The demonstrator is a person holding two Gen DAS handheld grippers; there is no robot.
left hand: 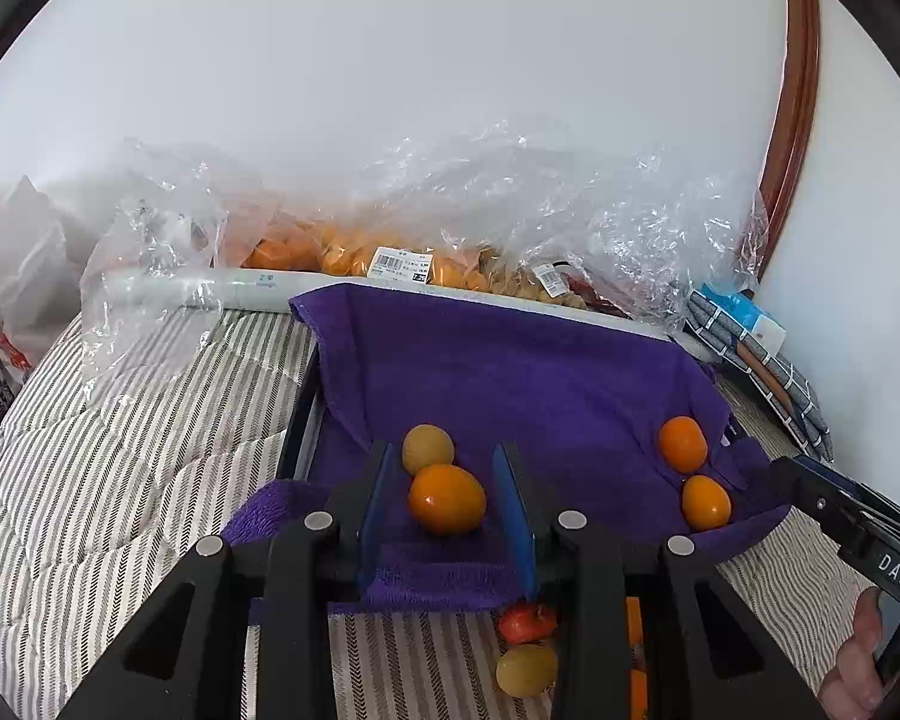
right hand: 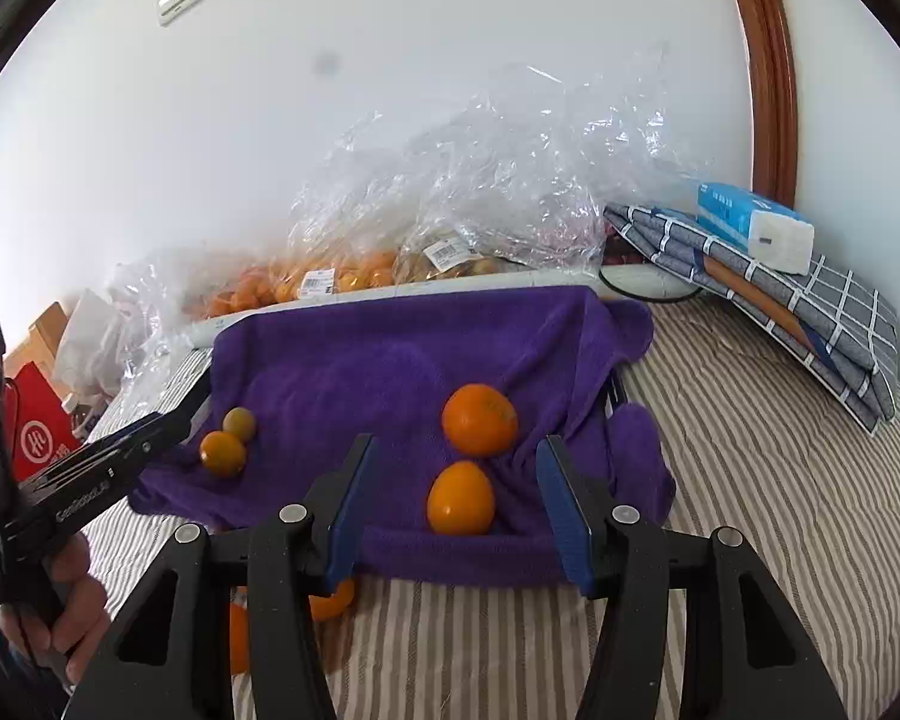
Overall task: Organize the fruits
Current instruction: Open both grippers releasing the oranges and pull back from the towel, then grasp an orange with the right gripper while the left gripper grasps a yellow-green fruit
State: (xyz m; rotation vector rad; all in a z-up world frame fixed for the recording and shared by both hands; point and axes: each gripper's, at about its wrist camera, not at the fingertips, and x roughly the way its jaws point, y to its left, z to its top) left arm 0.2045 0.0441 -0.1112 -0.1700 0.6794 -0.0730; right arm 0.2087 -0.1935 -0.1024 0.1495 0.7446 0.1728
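A purple towel (right hand: 402, 354) lies draped over a tray on a striped bed (right hand: 750, 480), and everything else sits around it. On the towel are four fruits in two pairs: toward its left side a pale yellowish fruit (left hand: 427, 447) touches an orange fruit (left hand: 447, 499) just in front of it; toward its right side a round orange (right hand: 479, 419) sits just behind an egg-shaped orange (right hand: 461, 498), the two close but whether they touch cannot be told. The left tool (left hand: 447, 516) hangs above the towel's near left edge with its blue fingers (left hand: 513, 516) spread on either side of the left pair, pads clear of the fruit and pinching nothing. The right tool (right hand: 459, 516) hangs above the towel's near right edge, its fingers (right hand: 561, 516) spread wider, the egg-shaped orange lying between them untouched. A hand (right hand: 72, 618) grips the left tool's handle, seen left of the towel in the right wrist view. In front of the towel, on the bed, lie a red fruit (left hand: 525, 623) and a yellow fruit (left hand: 527, 669), partly hidden by the left tool. Behind the towel, clear plastic bags (right hand: 480, 192) of orange fruit lean along the wall. To the towel's right rear, a blue tissue pack (right hand: 750, 225) rests on folded checked cloth (right hand: 810, 312).
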